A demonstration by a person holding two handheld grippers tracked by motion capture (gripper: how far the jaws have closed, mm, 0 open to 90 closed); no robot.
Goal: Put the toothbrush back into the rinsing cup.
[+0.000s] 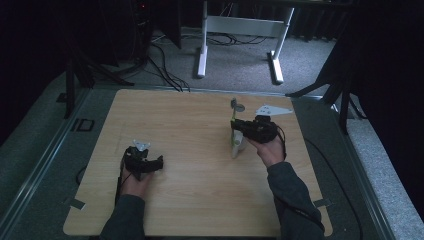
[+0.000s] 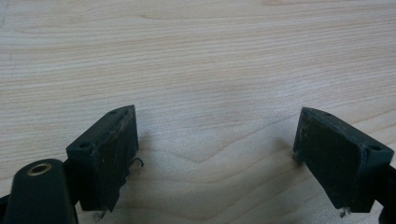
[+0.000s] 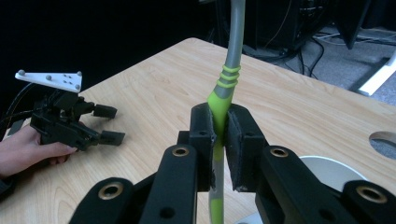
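Right tongs (image 3: pixel 219 135) clamped on a green-and-grey utensil handle (image 3: pixel 227 79), slim, ribbed, standing upright over a white cup (image 1: pixel 237 142) on the pale wood-grain worktop (image 1: pixel 200 200). Cup contents cannot be told. Left tongs (image 2: pixel 215 149) apart, well to the cup's left, resting on bare worktop.

From above our side of the wooden table (image 1: pixel 200 190) we look forward and down, seeing both grippers from afar. Riding the left gripper (image 2: pixel 215 154), we face bare wood close beyond its fingertips. From the right gripper (image 3: pixel 220 135) we look past its fingers toward the left gripper, the dim room behind it perhaps shared with the high view.
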